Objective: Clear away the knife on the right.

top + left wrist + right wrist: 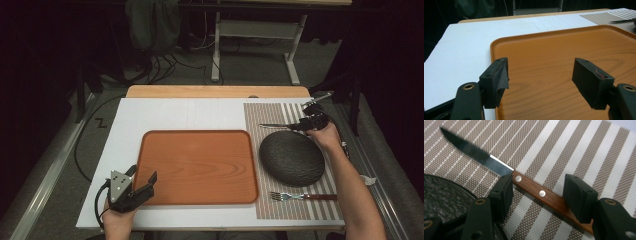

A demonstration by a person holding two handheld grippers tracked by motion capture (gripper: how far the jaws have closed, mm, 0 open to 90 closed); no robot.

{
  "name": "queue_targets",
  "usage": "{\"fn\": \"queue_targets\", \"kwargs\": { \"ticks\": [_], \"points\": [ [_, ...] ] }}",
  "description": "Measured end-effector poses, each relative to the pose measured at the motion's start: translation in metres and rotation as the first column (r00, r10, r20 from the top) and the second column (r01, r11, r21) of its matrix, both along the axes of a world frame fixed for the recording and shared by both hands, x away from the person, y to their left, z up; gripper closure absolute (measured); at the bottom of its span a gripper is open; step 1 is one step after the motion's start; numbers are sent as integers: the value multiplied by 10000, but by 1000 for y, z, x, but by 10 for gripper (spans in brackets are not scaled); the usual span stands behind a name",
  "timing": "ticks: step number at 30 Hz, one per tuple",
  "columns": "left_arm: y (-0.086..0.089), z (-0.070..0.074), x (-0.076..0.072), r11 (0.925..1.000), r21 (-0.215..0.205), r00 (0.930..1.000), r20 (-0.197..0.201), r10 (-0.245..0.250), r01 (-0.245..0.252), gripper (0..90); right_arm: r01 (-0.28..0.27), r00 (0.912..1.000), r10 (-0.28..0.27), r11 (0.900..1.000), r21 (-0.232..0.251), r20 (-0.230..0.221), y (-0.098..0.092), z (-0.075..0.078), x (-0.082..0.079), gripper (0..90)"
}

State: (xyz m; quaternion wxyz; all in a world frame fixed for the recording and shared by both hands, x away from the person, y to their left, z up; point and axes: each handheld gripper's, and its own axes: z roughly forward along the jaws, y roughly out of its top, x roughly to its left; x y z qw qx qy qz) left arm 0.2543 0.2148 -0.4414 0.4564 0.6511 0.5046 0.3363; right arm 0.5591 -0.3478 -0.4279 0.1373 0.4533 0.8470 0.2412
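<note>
You have one knife [499, 166] at the upper right of the high view, one fork [300, 196] at the lower right, and one dark plate [292, 158] between them. All three sit on one striped mat [272, 114]. There is one orange tray [198, 166] in the middle, and you hold two grippers: the left gripper [144, 181] and the right gripper [299, 125].
</note>
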Motion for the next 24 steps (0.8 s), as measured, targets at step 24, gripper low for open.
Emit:
{"fn": "queue_targets", "kwargs": {
  "ticks": [24],
  "points": [
    [1, -1, 0, 10000, -17, 10000, -39, 14, -14, 295, -576, 9982, 565, 9969, -541, -208, 7, 3, -9, 780]
  ]
}}
